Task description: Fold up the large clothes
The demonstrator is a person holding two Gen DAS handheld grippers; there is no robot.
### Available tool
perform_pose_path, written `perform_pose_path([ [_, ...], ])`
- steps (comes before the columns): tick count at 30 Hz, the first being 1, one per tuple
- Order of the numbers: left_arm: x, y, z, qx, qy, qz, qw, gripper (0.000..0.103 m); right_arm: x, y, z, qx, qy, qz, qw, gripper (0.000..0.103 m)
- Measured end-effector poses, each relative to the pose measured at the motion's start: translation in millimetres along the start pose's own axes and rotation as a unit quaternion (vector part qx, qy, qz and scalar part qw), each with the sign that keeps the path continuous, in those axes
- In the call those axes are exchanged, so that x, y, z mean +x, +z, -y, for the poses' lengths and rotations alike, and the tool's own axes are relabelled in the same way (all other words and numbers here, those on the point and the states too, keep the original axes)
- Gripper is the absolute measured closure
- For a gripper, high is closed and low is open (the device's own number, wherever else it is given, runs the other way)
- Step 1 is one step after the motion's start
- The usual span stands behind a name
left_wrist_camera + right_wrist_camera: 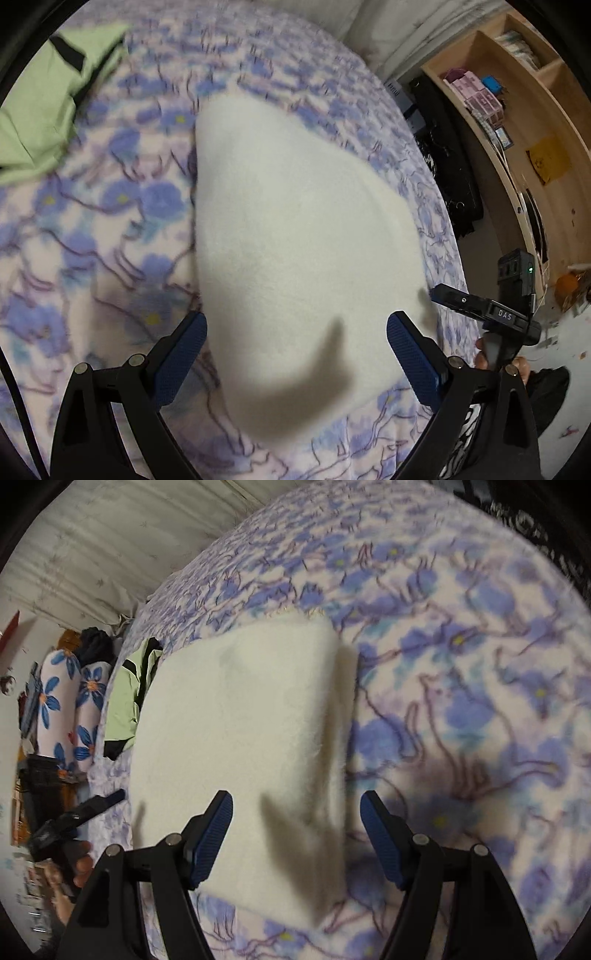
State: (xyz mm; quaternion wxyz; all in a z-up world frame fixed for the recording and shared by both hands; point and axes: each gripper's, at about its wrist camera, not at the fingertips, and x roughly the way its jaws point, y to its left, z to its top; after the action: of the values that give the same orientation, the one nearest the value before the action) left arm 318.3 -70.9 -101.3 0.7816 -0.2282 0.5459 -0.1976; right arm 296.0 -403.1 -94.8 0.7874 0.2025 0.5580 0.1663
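Observation:
A folded white fluffy garment lies flat on the bed with the blue flowered blanket. My left gripper hangs open and empty above the garment's near end. The garment also shows in the right wrist view. My right gripper is open and empty above its near right edge. The right gripper shows at the bed's right edge in the left wrist view. The left gripper shows at the left in the right wrist view.
A light green garment with black trim lies on the bed beyond the white one, also in the right wrist view. Wooden shelves stand right of the bed. Flowered bolsters lie past the bed's far end.

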Motion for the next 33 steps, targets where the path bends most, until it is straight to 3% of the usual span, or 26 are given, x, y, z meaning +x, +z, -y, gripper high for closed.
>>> perform_pose_path([
  [5,34,-2,-13,-0.007,0.007,-0.019,0.9998,0.006,26,5,13,0.005,0.035,-0.017,0.999,0.031],
  [9,54,1,-18,-0.012,-0.016,-0.026,0.9995,0.0,51,11,18,0.003,0.085,-0.034,0.996,0.031],
  [13,72,6,-19,-0.014,-0.04,-0.046,0.998,0.0,76,17,19,0.007,0.126,-0.05,0.991,0.017],
  [16,80,10,-18,-0.011,-0.047,-0.051,0.9975,0.0,88,22,13,0.001,0.129,-0.055,0.99,0.008],
  [20,88,15,-14,-0.002,-0.045,-0.054,0.9976,0.0,92,25,2,-0.02,0.111,-0.047,0.992,0.007],
  [24,90,17,-6,0.007,-0.032,-0.047,0.9983,0.001,87,24,1,-0.026,0.117,-0.034,0.992,0.019],
  [27,83,14,14,0.039,0.0,-0.019,0.999,0.01,83,22,-4,-0.027,0.124,-0.026,0.992,0.032],
  [33,59,4,46,0.096,0.053,0.033,0.9934,0.028,54,12,-28,-0.05,0.095,0.01,0.994,0.055],
])
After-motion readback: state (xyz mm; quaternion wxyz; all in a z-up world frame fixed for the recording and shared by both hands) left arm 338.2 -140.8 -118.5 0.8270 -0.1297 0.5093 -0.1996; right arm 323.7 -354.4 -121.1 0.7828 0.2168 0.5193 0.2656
